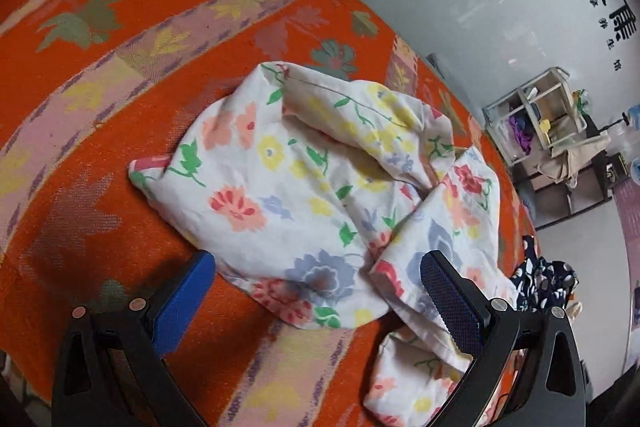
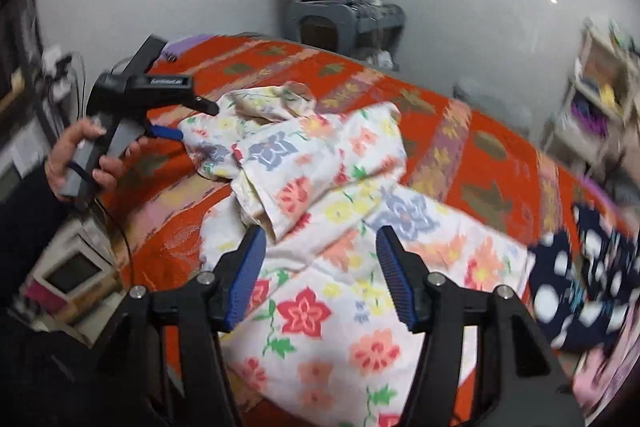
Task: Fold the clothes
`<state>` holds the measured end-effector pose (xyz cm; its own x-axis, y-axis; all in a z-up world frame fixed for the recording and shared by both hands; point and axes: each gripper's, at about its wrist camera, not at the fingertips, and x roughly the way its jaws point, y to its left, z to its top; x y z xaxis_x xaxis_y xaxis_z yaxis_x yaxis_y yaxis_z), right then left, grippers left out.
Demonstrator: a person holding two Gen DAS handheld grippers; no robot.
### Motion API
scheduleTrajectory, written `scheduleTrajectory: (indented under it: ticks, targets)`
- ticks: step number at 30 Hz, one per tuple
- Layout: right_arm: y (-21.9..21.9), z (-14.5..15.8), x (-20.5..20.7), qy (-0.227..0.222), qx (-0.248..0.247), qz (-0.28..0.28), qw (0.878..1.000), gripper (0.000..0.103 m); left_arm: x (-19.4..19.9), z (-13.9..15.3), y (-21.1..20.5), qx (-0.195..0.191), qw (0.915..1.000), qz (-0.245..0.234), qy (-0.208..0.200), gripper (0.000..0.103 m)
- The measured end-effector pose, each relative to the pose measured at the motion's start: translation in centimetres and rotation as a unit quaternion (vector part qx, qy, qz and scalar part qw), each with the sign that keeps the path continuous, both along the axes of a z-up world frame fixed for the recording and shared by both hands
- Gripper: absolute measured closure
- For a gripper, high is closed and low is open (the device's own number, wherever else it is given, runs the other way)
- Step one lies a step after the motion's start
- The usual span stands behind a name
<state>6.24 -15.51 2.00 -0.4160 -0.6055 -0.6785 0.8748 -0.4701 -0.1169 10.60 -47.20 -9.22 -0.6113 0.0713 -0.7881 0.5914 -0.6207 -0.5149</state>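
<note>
An orange leaf-patterned blanket point(image 1: 120, 39) is covering the bed, a grey cabinet point(image 2: 340, 15) is standing against the white wall beyond it, and a cluttered open shelf unit point(image 1: 556, 131) is sitting off to the side.

You get soft, even indoor light in both views, with pale glare streaks on the glossy wall point(image 1: 500, 7). Your left wrist view is sharp; a dim shadow lies beside the blue pads point(image 1: 182, 301). Your right wrist view smears toward its edges, blurring the shelf point(image 2: 600, 83). Both bend strongly at dark corners.
</note>
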Motion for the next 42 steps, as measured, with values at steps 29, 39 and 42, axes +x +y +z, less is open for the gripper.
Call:
scheduleTrajectory:
  ticks: [29, 39, 42]
  targets:
    - [22.7, 12.2, -34.1, -0.002, -0.037, -0.526, 0.850, 0.079, -5.0, -1.8, 0.9, -0.016, 0.9961, -0.086, -0.003, 0.000]
    - [15.0, -1.4, -3.7, -0.079, 0.089, -0.155, 0.981, 0.037, -1.3, -0.9, 8.9, -0.030, 0.9843, -0.173, 0.014, 0.000]
    - [12.8, -5.9, 1.8, -0.025, 0.173, -0.099, 0.980, 0.035, -1.0, -0.6, 10.5, -0.042, 0.9822, -0.183, 0.010, 0.000]
